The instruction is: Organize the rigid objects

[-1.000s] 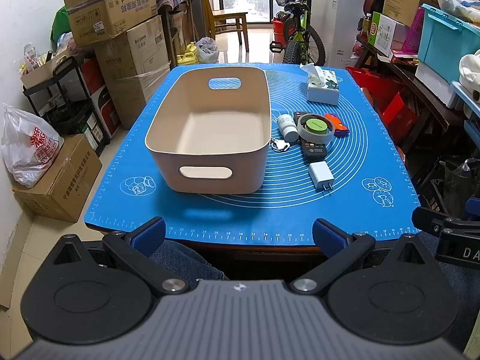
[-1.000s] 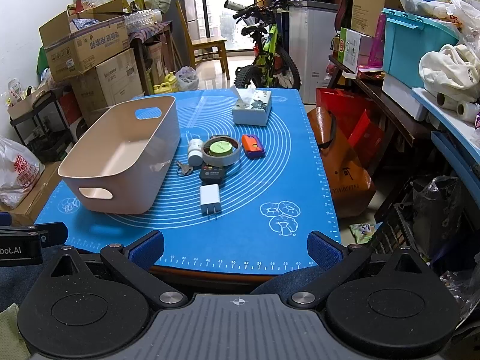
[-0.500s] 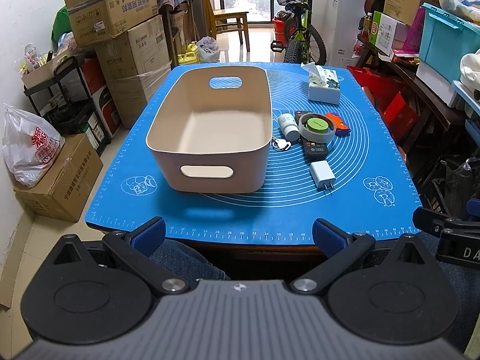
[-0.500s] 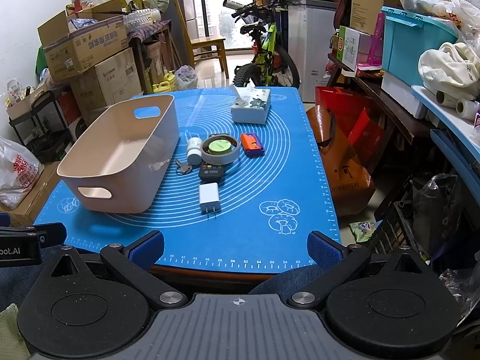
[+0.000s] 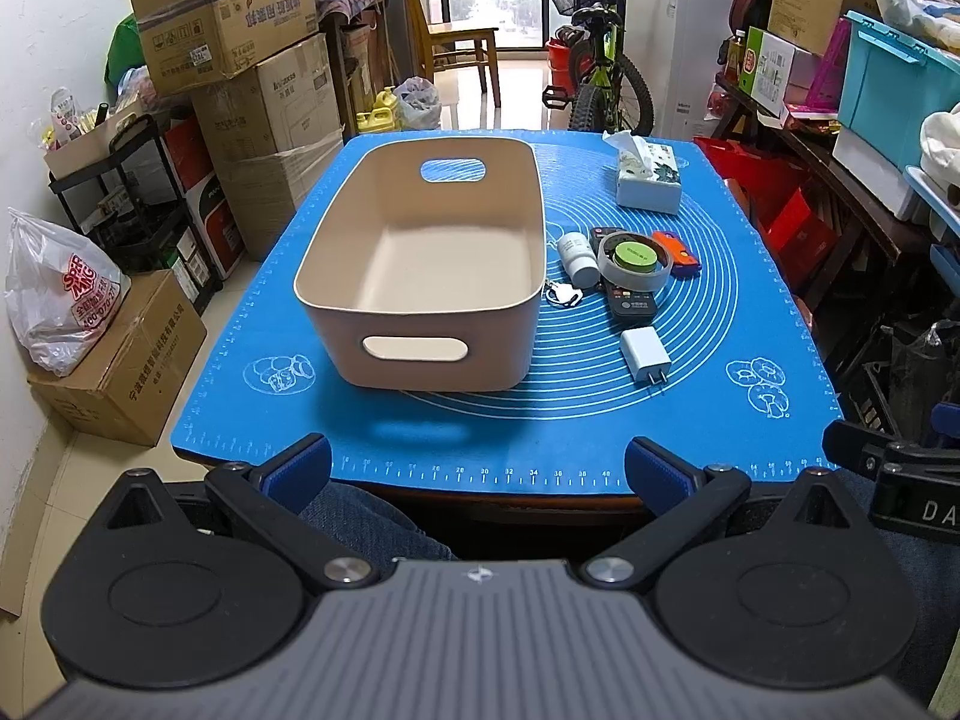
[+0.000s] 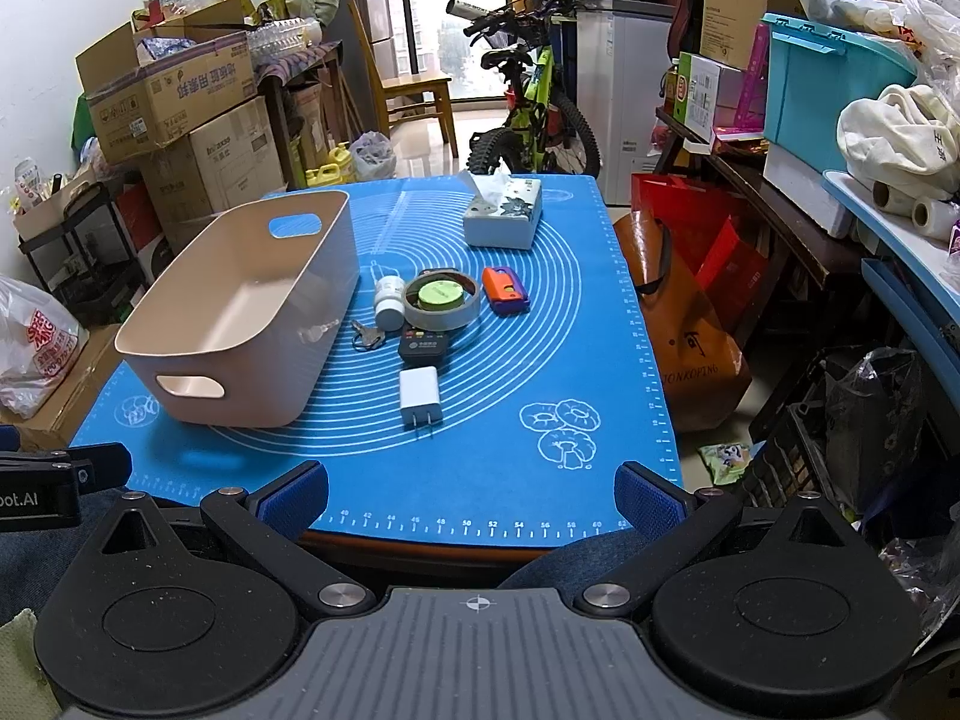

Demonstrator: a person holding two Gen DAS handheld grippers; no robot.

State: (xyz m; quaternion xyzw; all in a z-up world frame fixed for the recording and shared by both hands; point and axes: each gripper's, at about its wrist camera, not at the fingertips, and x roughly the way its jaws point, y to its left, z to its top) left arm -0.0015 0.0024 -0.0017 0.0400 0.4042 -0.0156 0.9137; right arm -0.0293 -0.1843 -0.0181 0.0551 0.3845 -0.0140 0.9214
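An empty beige bin (image 5: 420,228) (image 6: 252,294) with handle cut-outs stands on the blue mat (image 5: 540,420) (image 6: 492,468). To its right lie a white bottle (image 6: 389,302), a tape roll with a green centre (image 6: 443,299), an orange and purple item (image 6: 505,290), keys (image 6: 366,336), a black remote (image 6: 423,348) and a white charger (image 5: 645,354) (image 6: 421,397). My left gripper (image 5: 478,468) hangs open before the table's near edge, facing the bin. My right gripper (image 6: 471,495) is open too, near the edge in front of the charger. Neither holds anything.
A tissue box (image 6: 504,213) sits at the mat's far right. Cardboard boxes (image 5: 240,72) stack up left of the table, a bicycle (image 6: 534,120) stands behind it, and shelves with a teal crate (image 6: 834,84) line the right. A person's denim-clad legs (image 5: 360,516) are under the near edge.
Both grippers have crept slightly forward toward the table; the bin and small items sit where they were. Both stay open.
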